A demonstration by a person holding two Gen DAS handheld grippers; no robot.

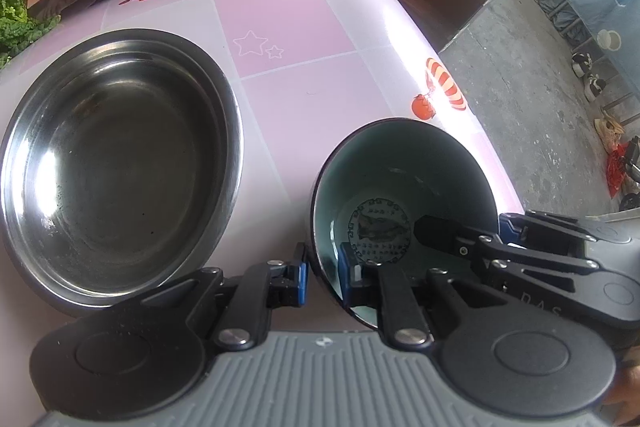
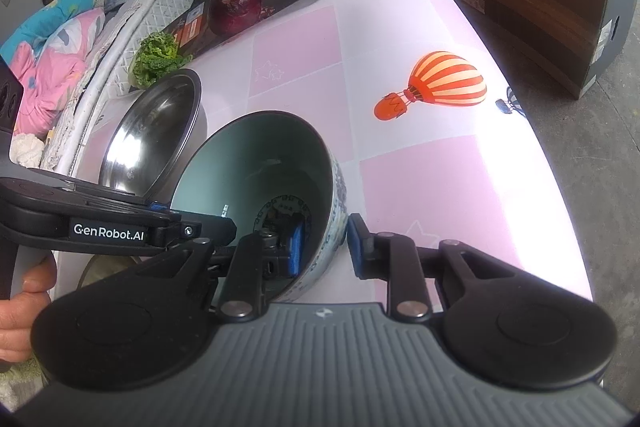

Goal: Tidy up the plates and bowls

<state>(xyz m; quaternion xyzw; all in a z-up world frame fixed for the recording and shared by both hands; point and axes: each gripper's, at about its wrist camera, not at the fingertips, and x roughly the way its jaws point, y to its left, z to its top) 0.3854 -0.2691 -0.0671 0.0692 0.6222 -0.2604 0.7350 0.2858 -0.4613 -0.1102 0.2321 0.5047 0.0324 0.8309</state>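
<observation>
two grippers on one china bowl

ceramic bowl (image 1: 400, 203) sits at table (image 1: 304, 99) edge, beside steel bowl (image 1: 116, 163). left gripper (image 1: 323, 277) & right gripper (image 2: 324, 247) each pinch its rim wall. glazed, slick, brittle, prob heavyish; rim grip seems best.

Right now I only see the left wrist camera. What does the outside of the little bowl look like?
Observer: The ceramic bowl is white outside, with a blue pattern.
Operator: Is the other gripper on it too?
Observer: Yes. The right gripper has one pad inside and one against the patterned wall.
Operator: What's holding my gripper?
Observer: A bare hand grips the handle of the left gripper.
</observation>
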